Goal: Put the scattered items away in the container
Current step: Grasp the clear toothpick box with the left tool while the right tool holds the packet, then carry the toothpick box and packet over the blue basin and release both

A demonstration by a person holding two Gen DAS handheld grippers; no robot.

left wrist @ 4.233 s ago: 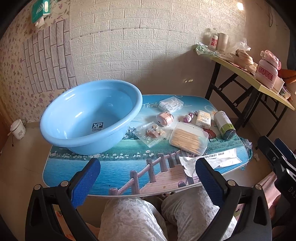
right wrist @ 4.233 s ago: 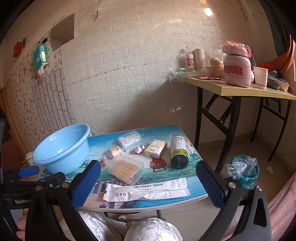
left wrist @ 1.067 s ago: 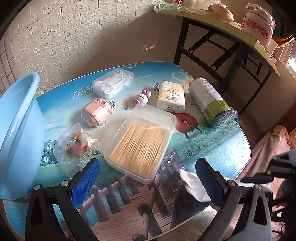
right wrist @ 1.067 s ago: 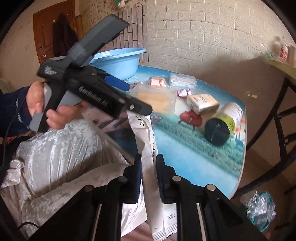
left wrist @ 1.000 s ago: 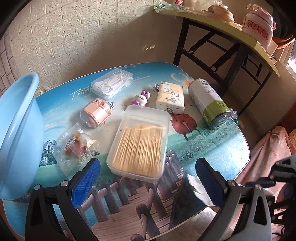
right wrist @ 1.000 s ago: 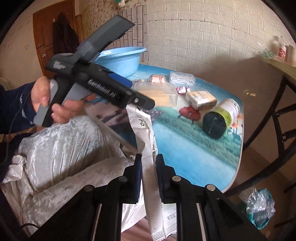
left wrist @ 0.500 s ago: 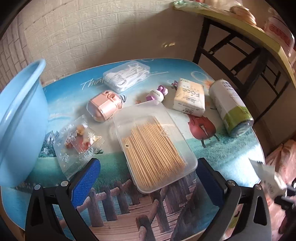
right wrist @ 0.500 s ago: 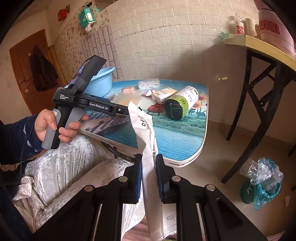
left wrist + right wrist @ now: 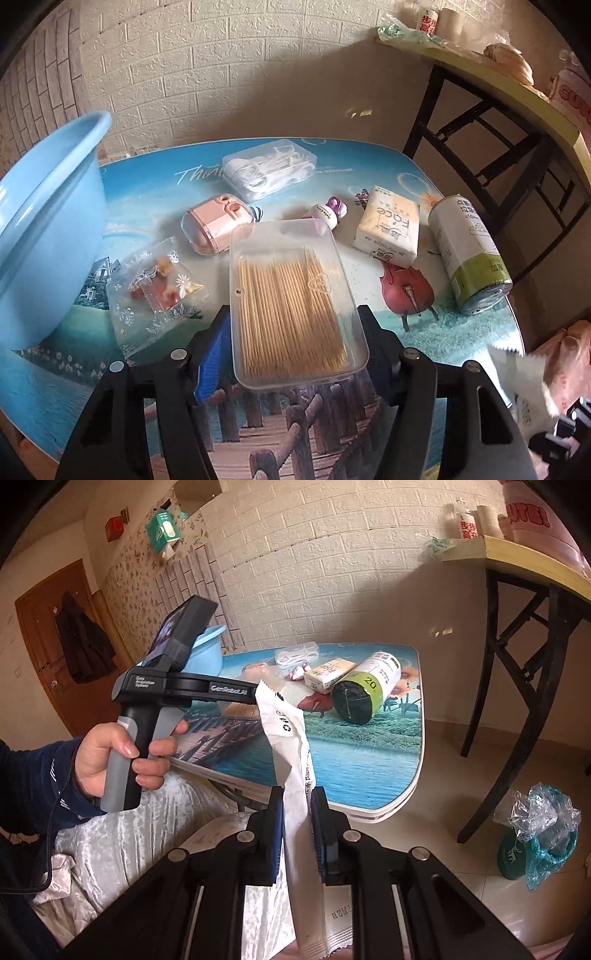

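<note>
A clear toothpick box [image 9: 291, 295] lies on the picture-printed table [image 9: 461, 350]. My left gripper [image 9: 293, 347] straddles its near end; the jaws are closing and the pads touch both long sides. The blue basin [image 9: 48, 221] stands at the left. Around the box lie a trinket bag [image 9: 159, 284], a pink case [image 9: 216, 225], a floss-pick box [image 9: 269, 173], a small purple bottle [image 9: 327, 214], a tissue pack [image 9: 388, 225] and a can [image 9: 469, 251]. My right gripper [image 9: 297, 812] is shut on a long white packet [image 9: 291, 738], held off the table's front corner.
A folding side table [image 9: 480, 92] with black legs stands to the right, loaded with cups and jars. A plastic bag [image 9: 535, 823] sits on the floor beneath it. The person's lap [image 9: 129, 834] lies below both grippers.
The left jaws have come in from wide open onto the sides of the toothpick box, which now lines up with them. The right gripper has rolled, still gripping the packet.
</note>
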